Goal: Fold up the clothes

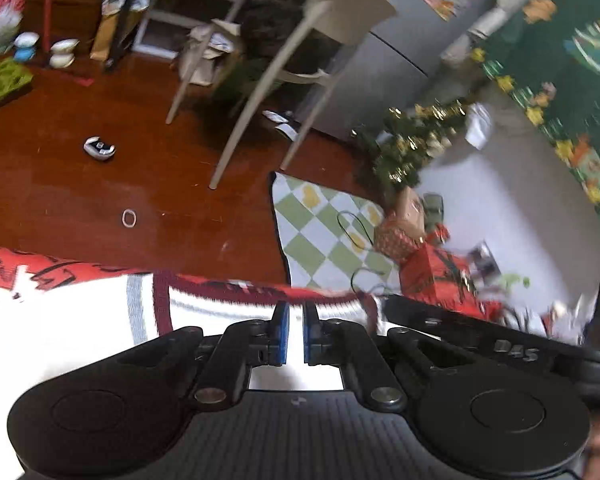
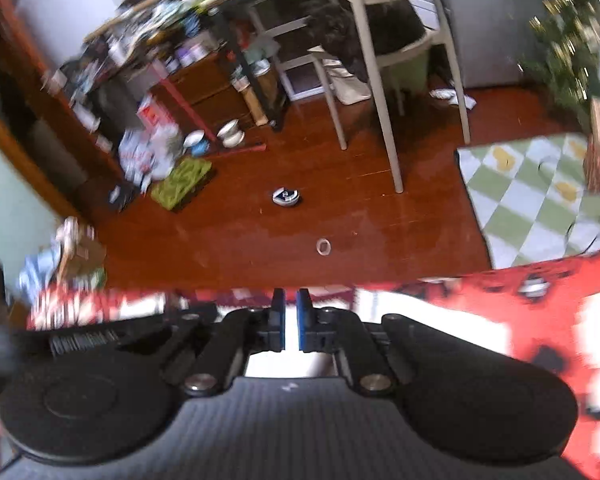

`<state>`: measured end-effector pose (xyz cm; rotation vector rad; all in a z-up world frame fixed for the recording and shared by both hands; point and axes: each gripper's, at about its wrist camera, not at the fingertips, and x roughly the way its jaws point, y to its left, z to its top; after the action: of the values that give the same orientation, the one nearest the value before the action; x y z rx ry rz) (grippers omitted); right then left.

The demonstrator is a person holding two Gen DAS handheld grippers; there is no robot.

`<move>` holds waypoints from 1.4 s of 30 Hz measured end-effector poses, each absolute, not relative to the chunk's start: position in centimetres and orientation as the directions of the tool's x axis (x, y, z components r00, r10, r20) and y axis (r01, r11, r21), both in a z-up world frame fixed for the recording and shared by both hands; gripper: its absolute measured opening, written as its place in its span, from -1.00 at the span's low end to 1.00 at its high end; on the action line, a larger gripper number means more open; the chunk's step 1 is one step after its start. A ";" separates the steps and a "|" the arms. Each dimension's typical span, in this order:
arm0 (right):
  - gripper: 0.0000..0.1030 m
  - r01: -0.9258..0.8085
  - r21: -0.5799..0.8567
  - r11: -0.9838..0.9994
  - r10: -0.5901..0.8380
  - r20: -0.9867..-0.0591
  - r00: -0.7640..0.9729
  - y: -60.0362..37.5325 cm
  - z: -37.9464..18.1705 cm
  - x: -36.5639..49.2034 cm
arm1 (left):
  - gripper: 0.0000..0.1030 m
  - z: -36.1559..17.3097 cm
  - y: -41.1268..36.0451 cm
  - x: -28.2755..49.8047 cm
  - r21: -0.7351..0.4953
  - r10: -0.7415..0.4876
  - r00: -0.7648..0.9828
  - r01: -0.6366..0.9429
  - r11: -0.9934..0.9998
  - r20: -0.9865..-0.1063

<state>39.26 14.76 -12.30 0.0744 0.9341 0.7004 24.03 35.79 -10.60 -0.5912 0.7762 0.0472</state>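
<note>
**Both grippers at the far hem of the garment, grip unconfirmed**

Left gripper (image 1: 296, 314): blue-padded fingers (image 1: 281, 332) stand narrow, a slim gap between them, tips at the far edge of the red-and-white printed knit garment (image 1: 80, 320). White cloth shows through the gap; I cannot tell whether any fabric is actually pinched.

Right gripper (image 2: 290, 304): same posture, pads nearly closed, tips at the same garment's (image 2: 540, 320) far hem. Again the frames do not show cloth caught between the pads. Strong motion blur in both views.

Garment position: spread out beneath both grippers, its far edge running across the lower part of each view, with the dark red-brown wooden floor (image 1: 80, 200) beyond it. What carries the garment is hidden by the cloth itself. The green-and-white checked mat (image 1: 320, 232) lies past the edge on the left gripper's side. A white-legged chair (image 2: 380, 80) stands well apart, and a small pale ring (image 2: 323, 246) lies on the floor.

Judgement: an early fold step, working from the far hem.

Risks:
- If only one gripper holds cloth, a lift would drag the hem skew and the fold would come out crooked.
- A pinch this close to the hem may slip, being a shallow bite on thick knit.
- A fast sweep could bunch the layer rather than lay it flat.
</note>
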 end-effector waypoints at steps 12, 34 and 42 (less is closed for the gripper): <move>-0.93 -0.596 0.217 0.773 0.486 -0.806 0.337 5.0 -14.3 31.7 | -0.90 -11.4 32.7 16.5 -0.402 -0.206 0.646 -0.171 0.900 -0.735; -0.87 -0.549 0.242 0.800 0.508 -0.761 0.404 6.9 -11.1 33.7 | -0.90 -10.9 37.0 11.0 -0.381 -0.136 0.641 -0.261 0.887 -0.755; -0.89 -0.598 0.183 0.780 0.456 -0.821 0.343 2.2 -14.3 26.6 | -0.90 -11.8 35.4 8.4 -0.364 -0.193 0.603 -0.175 0.915 -0.774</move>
<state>26.59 2.25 -14.28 -0.1602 1.0096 0.6887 8.42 35.37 -11.80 -0.4316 0.9312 -0.0107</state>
